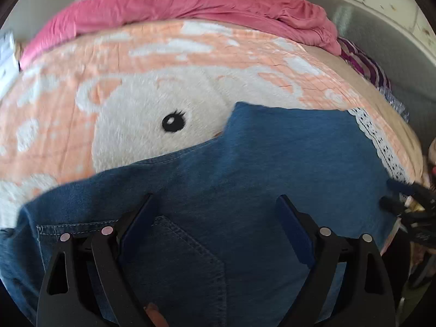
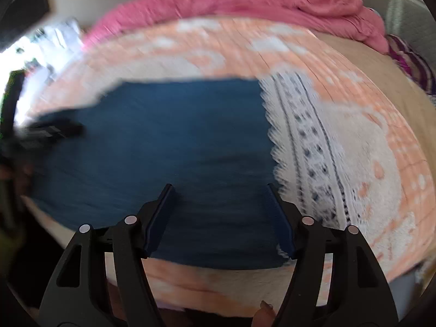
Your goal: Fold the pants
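While the denim pants (image 1: pixel 245 177) are lying flat on the peach-and-white plush blanket (image 1: pixel 81 103) near its front edge, the left gripper (image 1: pixel 215 204) is hovering over their waist end, jaws spread wide with nothing between them, a back pocket (image 1: pixel 185 250) showing just beneath. At the opposite end, the right gripper (image 2: pixel 219 190) is hanging over the leg end, its jaws also standing wide and holding nothing; this view is blurred. A white lace hem (image 2: pixel 305 152) is trimming the leg end beside the right gripper. A pink sheet (image 1: pixel 190 2) is bunching along the far side of the bed.
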`<act>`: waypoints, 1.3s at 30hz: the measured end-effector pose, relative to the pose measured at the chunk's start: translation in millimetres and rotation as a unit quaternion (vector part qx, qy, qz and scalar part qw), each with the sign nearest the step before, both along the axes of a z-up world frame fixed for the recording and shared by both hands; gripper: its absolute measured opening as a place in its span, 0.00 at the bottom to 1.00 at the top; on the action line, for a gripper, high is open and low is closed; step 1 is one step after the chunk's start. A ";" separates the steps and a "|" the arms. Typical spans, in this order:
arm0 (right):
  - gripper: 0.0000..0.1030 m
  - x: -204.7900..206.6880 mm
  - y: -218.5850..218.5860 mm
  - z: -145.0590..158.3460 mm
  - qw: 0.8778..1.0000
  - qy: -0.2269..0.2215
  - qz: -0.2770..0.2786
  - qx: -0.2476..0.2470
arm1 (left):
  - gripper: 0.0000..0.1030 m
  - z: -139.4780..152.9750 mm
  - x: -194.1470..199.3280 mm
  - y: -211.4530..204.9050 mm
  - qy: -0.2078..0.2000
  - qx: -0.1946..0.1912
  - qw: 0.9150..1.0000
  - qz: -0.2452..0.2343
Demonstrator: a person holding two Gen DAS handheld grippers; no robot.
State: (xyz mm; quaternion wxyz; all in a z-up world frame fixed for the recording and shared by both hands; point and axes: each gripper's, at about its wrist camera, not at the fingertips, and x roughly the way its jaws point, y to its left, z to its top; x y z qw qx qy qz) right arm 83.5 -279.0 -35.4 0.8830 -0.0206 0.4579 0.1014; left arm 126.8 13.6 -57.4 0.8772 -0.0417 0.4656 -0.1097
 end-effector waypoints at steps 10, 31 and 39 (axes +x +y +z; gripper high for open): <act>0.63 -8.8 4.1 5.9 1.000 -0.019 0.003 -0.011 | 0.88 29.3 -9.9 -23.1 -0.026 -0.007 0.999 -0.023; 0.75 -16.5 -79.0 12.5 0.992 -0.038 -0.103 0.063 | 0.91 46.3 86.4 -226.2 -0.014 0.032 0.973 -0.227; 0.59 -11.4 -91.6 -5.8 0.985 -0.019 -0.096 0.140 | 0.91 18.5 136.6 -261.6 0.027 -0.004 0.954 -0.297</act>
